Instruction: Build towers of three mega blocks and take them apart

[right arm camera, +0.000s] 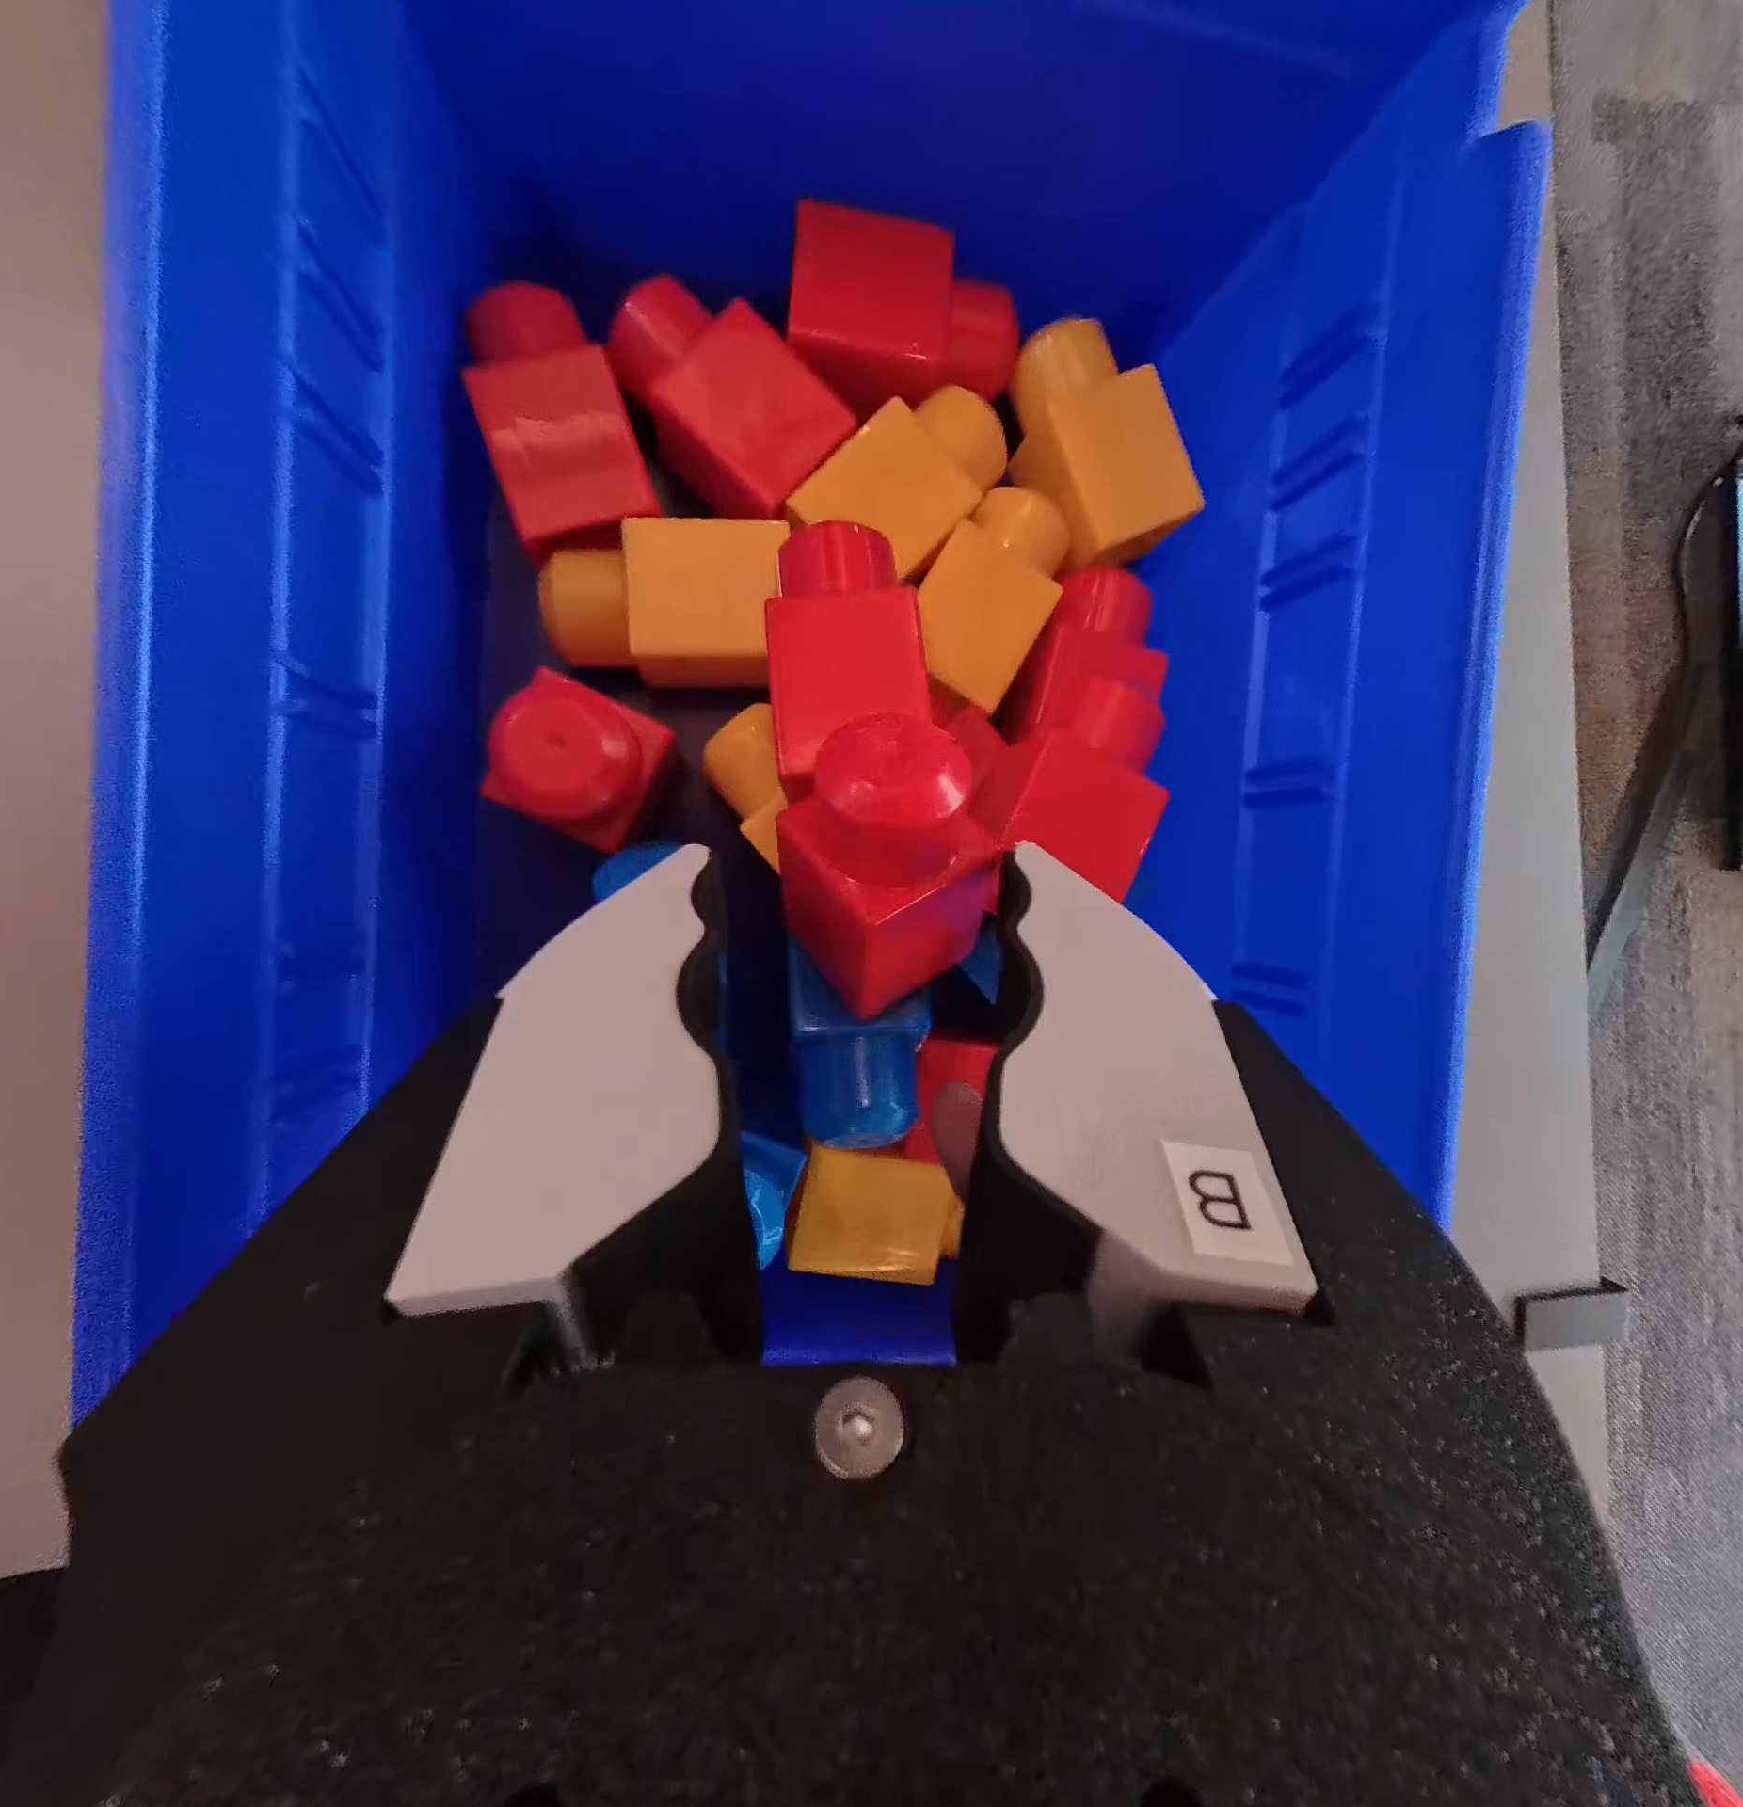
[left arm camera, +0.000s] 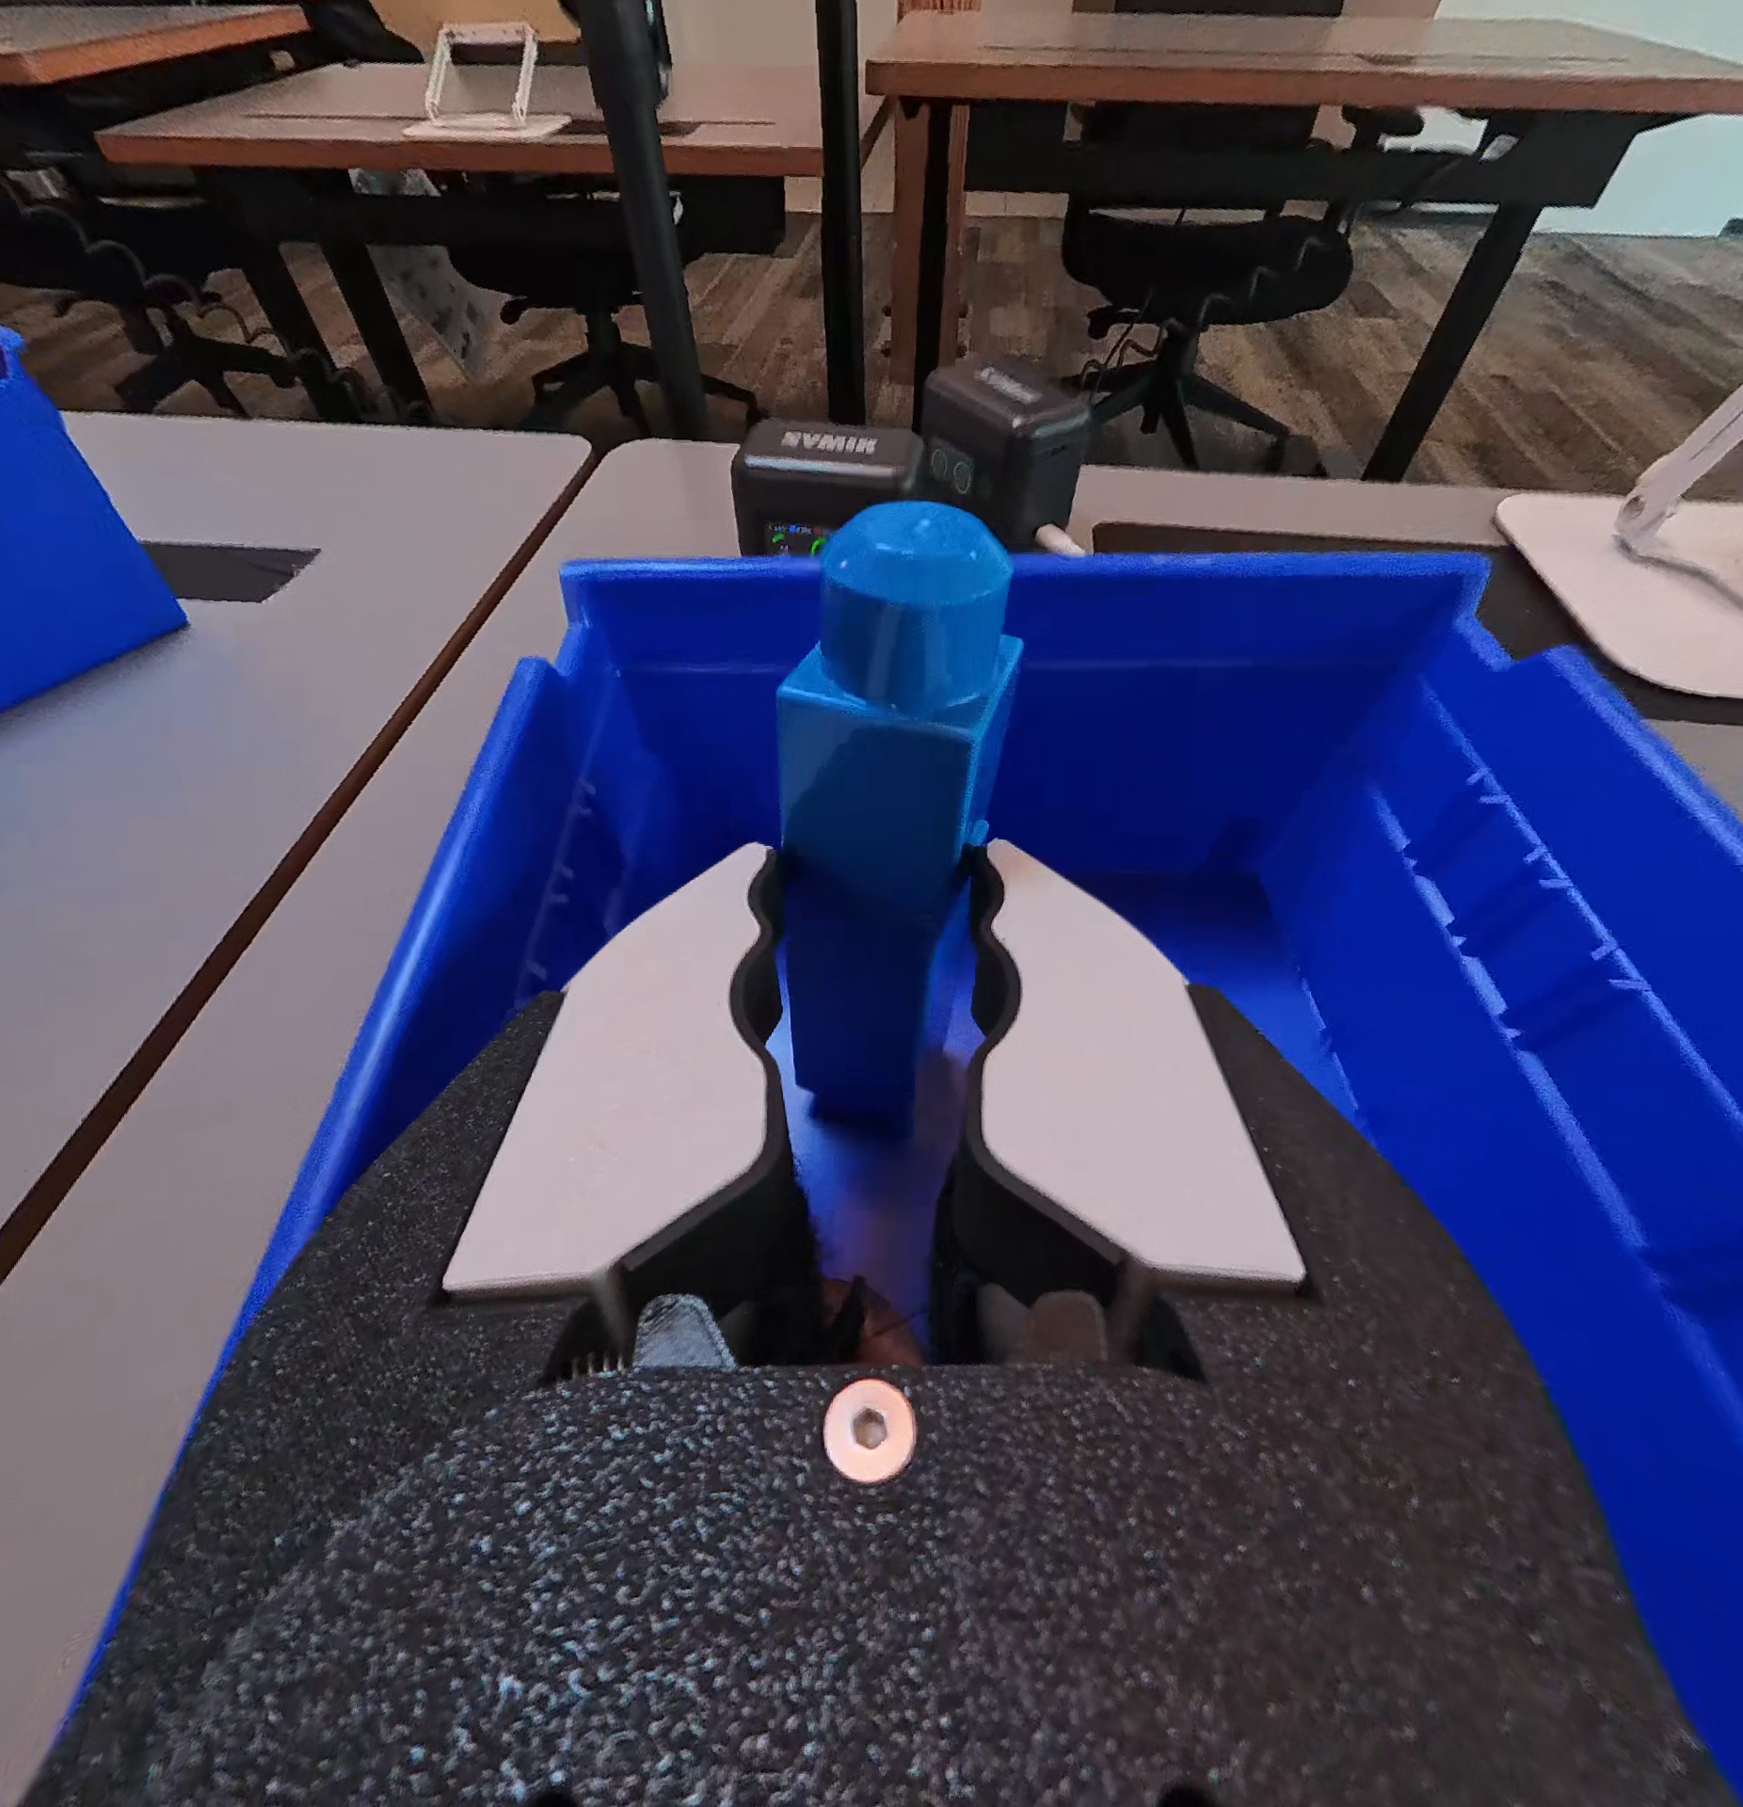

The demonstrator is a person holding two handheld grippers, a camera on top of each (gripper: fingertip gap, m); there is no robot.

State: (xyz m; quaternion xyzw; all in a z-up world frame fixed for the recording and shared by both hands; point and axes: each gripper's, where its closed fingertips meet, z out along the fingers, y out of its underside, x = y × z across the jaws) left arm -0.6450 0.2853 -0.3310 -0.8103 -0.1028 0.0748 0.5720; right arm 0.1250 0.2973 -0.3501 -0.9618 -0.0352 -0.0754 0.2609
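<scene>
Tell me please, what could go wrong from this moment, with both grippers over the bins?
1. The left gripper pinches the blue block stack only at the very tips of its jaws; the stack leans, so it may twist or slip into the blue bin.
2. The right gripper is open around a red block lying tilted on a loose pile; closing may push it sideways or catch a neighbouring block.

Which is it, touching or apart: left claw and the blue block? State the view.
Touching. The left wrist view shows the left claw shut on the blue block, both fingertips pressing its sides above the blue bin.
</scene>
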